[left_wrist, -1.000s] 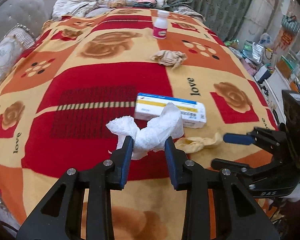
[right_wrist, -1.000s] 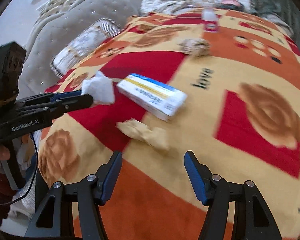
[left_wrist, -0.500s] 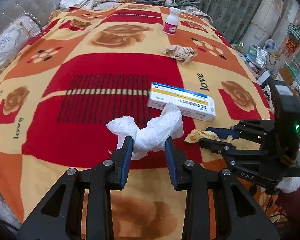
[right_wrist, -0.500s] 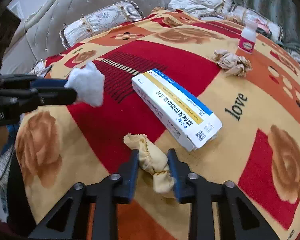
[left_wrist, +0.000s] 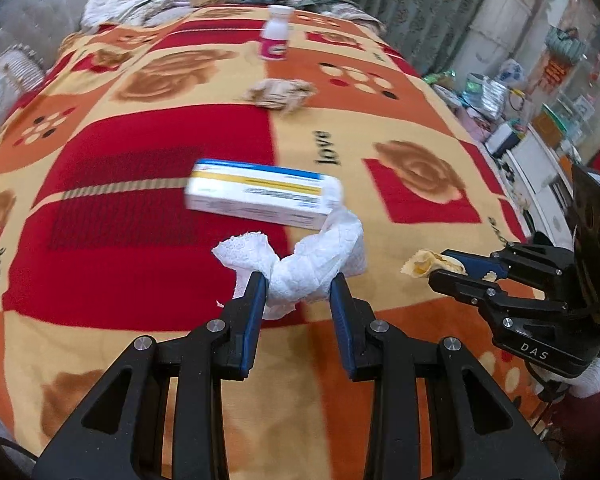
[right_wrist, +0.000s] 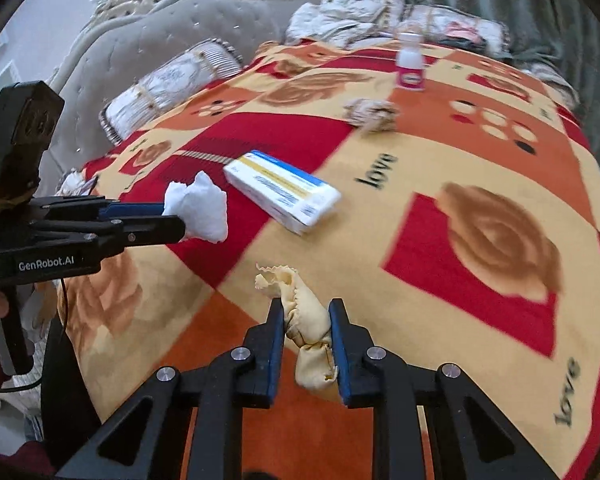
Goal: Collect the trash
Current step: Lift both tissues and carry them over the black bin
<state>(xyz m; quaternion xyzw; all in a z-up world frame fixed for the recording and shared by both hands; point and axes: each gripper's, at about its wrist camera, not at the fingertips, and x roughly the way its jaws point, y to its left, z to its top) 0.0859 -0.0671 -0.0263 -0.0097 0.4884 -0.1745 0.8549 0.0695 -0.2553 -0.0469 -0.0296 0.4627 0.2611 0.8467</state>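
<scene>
Spread over the bed, a red, orange and cream blanket (left_wrist: pixel 148 216) printed with roses fills the left wrist view. On it lie a long white carton with blue and yellow stripes (left_wrist: pixel 260 196), a crumpled brownish paper wad (left_wrist: pixel 280 94) beyond it, and a small white bottle with a pink label (left_wrist: pixel 275 38), seemingly upright though blurred. The left gripper (left_wrist: pixel 298 286) pinches a scrunched white tissue (left_wrist: pixel 300 268).

From the right wrist view, the right gripper (right_wrist: pixel 306 320) is clamped on a crumpled yellow wrapper (right_wrist: pixel 306 320), lifted off the blanket; its jaws have just been closing onto it. The carton lies beyond.
</scene>
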